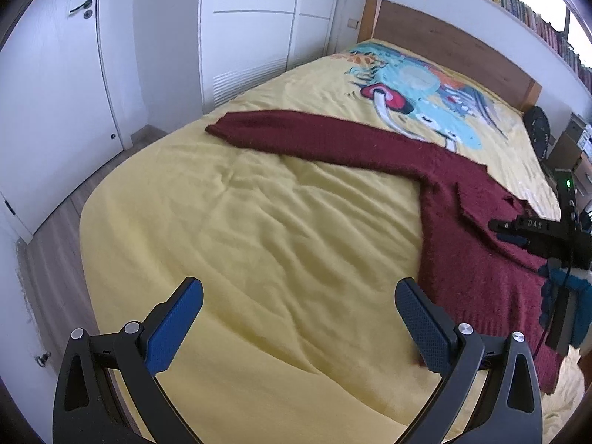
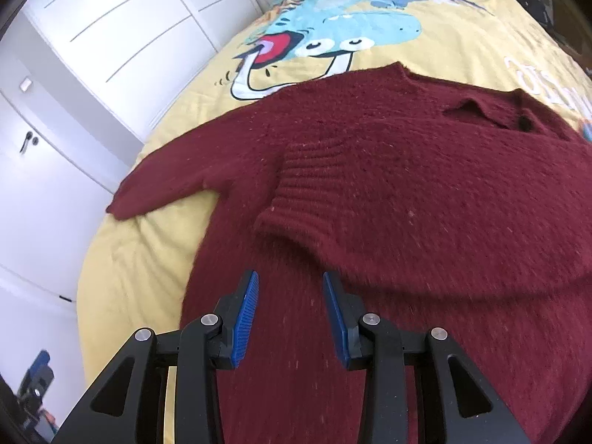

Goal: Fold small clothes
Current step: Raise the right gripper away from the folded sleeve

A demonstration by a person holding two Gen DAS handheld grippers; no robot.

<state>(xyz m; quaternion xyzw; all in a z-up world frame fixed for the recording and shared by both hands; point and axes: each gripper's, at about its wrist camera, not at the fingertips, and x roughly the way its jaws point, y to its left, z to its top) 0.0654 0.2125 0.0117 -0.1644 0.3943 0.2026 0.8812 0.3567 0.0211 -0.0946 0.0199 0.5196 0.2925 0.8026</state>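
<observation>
- Sweater of dark red fuzzy knit [image 2: 425,170] lies flat on the bed, one sleeve stretched out toward the white wardrobe side, the other sleeve folded across the body so its ribbed cuff [image 2: 307,192] rests on the chest area; the collar points toward the headboard.
- Bed with a yellow cover [image 1: 240,222] bearing a blue cartoon print [image 1: 418,85] carries the sweater; the cover is creased in front of the left gripper.
- White wardrobe doors [image 1: 251,29] and a white door with a dark handle [image 1: 48,85] stand beside the bed.
- Wooden headboard [image 1: 444,40] closes the far end, with a shelf of books [image 1: 518,3] above it.
- Left gripper [image 1: 298,327] hangs over bare yellow cover just beside the sweater's hem, its blue-padded fingers [image 1: 174,325] spread wide and holding nothing.
- Right gripper [image 2: 290,323] hangs over the sweater's body just below the folded cuff, its fingers [image 2: 244,318] partly apart with no cloth pinched between them.
</observation>
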